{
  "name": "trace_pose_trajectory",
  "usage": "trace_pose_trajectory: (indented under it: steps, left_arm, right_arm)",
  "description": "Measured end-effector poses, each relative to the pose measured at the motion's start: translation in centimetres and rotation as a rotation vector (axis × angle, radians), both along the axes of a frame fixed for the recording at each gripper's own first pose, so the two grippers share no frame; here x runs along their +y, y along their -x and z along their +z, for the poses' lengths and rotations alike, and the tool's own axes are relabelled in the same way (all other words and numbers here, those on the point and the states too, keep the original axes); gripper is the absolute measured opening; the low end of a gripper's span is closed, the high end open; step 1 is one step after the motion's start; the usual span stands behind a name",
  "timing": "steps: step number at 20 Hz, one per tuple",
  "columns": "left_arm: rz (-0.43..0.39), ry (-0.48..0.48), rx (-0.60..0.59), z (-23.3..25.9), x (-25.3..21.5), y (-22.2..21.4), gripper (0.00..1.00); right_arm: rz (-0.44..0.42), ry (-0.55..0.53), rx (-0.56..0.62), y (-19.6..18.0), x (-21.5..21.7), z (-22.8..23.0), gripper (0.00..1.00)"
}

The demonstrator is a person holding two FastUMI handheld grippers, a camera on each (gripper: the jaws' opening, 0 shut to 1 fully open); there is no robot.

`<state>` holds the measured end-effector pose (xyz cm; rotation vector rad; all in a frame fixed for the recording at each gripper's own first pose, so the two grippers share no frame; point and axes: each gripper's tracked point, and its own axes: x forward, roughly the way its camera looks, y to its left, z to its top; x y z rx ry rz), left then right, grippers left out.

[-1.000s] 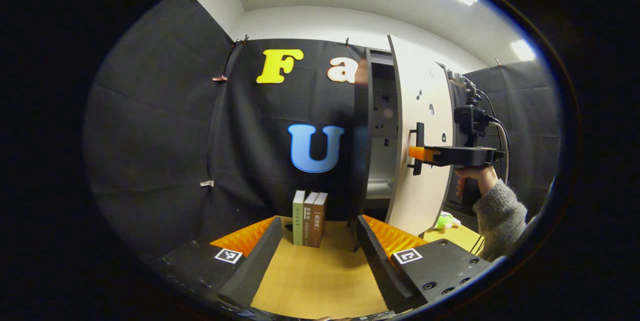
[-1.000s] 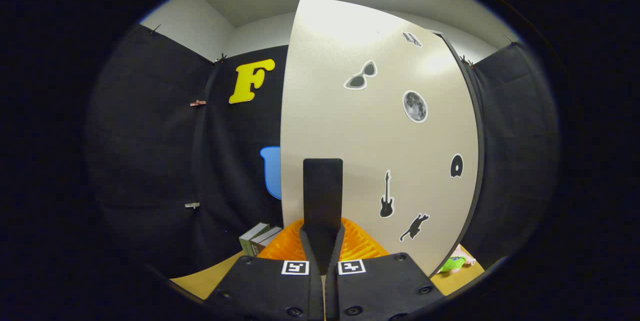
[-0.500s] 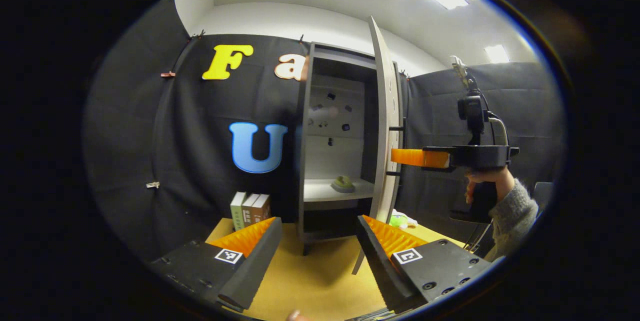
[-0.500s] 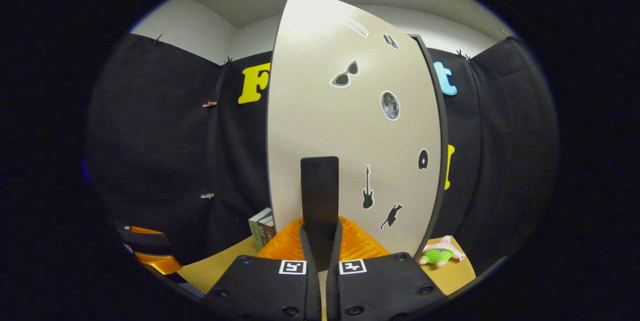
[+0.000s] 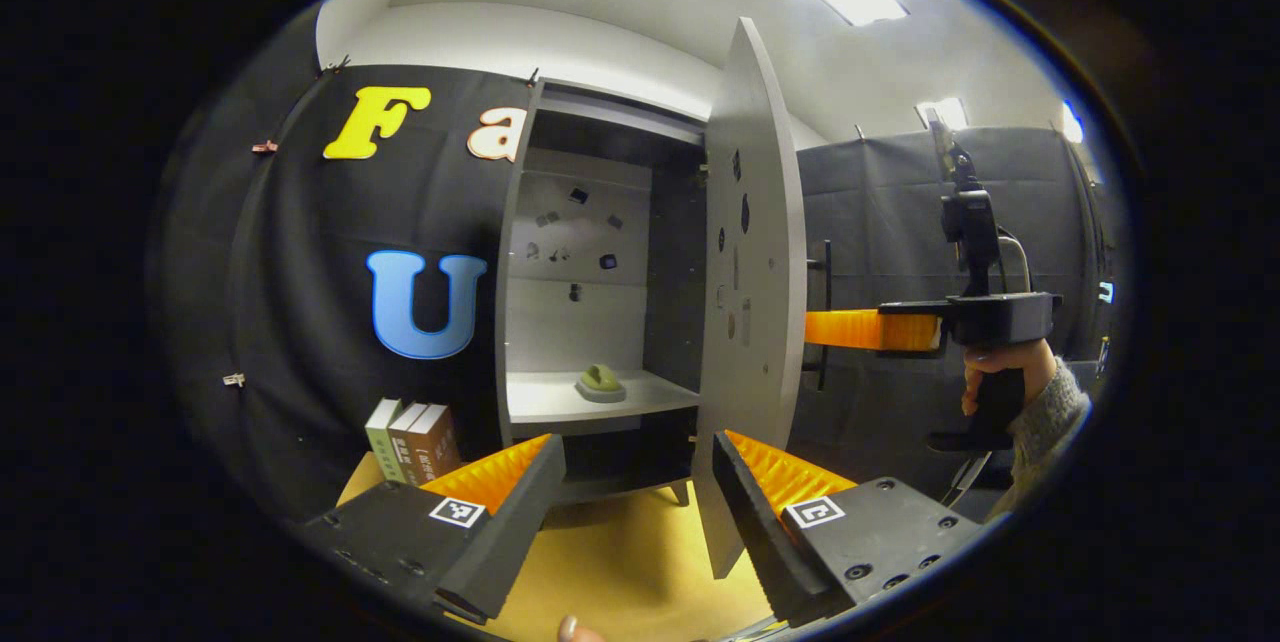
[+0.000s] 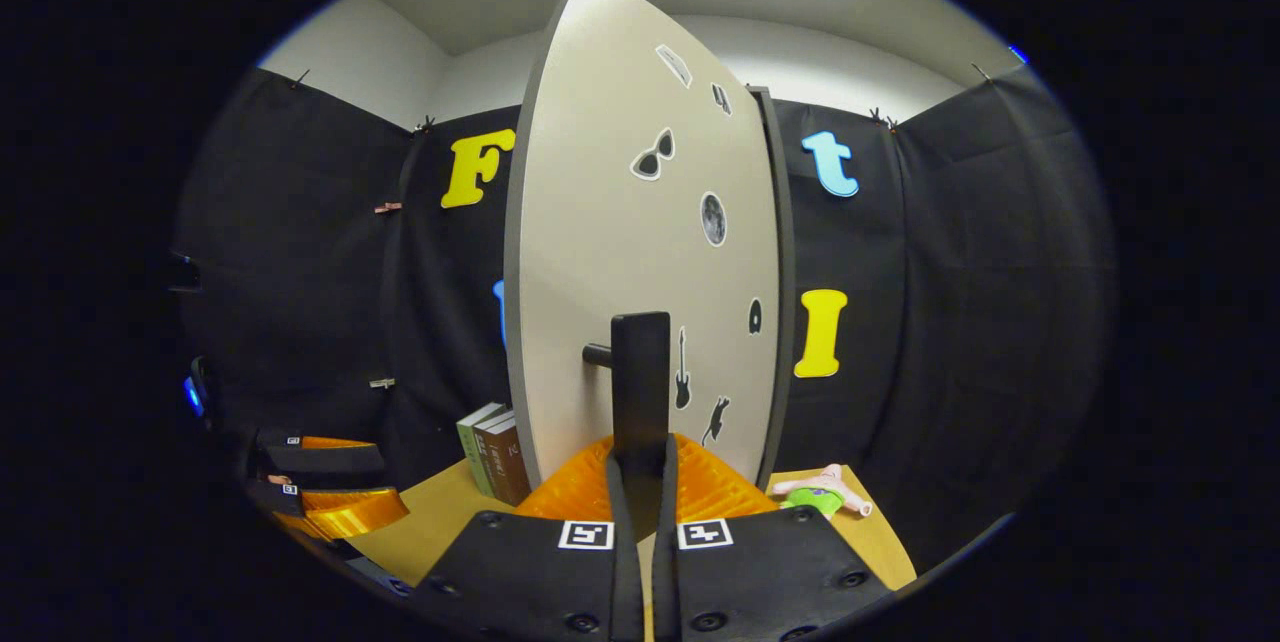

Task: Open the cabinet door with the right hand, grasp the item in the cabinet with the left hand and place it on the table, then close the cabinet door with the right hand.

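The cabinet (image 5: 520, 252) stands on the table with its pale door (image 5: 752, 302) swung wide open. On its shelf lies a small olive-green item (image 5: 601, 382). My left gripper (image 5: 635, 497) is open and empty, low in front of the cabinet and short of the shelf. In the left gripper view, a hand at the right holds my right gripper (image 5: 815, 328) shut on the door's black handle (image 5: 824, 272). In the right gripper view, the handle (image 6: 640, 372) is pinched between my right gripper (image 6: 640, 462) fingers against the stickered door (image 6: 600, 242). My left gripper (image 6: 335, 484) shows at the lower left.
Three books (image 5: 410, 434) stand upright left of the cabinet on the wooden table (image 5: 620, 562). A pink and green plush toy (image 6: 820, 494) lies on the table right of the door. Black cloth walls close the booth behind and at both sides.
The door has swung from part open to wide open with my right gripper on its handle. The shelf and the green item have come into view. My left gripper has turned toward the cabinet.
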<state>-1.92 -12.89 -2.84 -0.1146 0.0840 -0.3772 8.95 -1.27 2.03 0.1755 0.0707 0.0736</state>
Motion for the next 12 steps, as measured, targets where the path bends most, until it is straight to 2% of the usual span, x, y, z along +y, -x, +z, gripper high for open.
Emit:
trace_pose_trajectory:
  steps: [1, 6, 12]
  left_arm:
    - [-0.017, 0.001, -0.001, 0.0, -0.6, -0.2, 0.94]
    - [-0.084, -0.01, 0.009, -0.6, -3.3, -1.5, 0.93]
    - [-0.133, -0.007, 0.007, -1.0, -5.4, -3.1, 0.94]
  right_arm:
    - [-0.025, -0.001, 0.001, 0.1, -0.9, -0.1, 0.08]
    - [-0.14, 0.062, 0.002, 0.4, -4.9, -0.6, 0.08]
    - [-0.2, 0.061, 0.017, 1.3, -9.6, -1.0, 0.07]
